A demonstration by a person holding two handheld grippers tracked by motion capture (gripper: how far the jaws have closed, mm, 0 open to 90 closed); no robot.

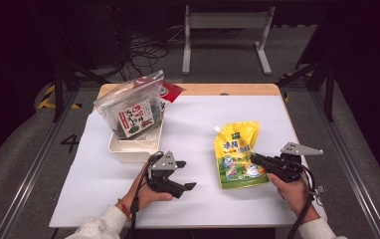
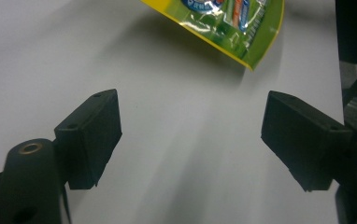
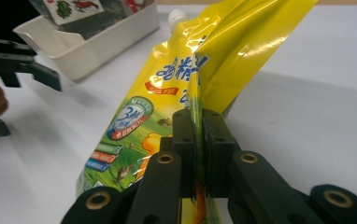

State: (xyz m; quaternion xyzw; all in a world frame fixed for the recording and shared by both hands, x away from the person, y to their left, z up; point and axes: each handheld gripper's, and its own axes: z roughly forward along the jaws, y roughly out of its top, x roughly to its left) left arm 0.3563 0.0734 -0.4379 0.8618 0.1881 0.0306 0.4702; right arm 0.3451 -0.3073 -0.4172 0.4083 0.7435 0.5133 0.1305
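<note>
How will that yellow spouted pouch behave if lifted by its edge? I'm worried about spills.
The yellow pouch will probably sag: the right gripper is shut on one thin side edge, and the film already folds there. Its glossy film looks slippery, so it may slide out. It looks filled, so likely heavy for such a narrow hold. Its spout seems capped.

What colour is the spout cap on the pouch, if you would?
White cap on the yellow-green pouch; right gripper view.
</note>
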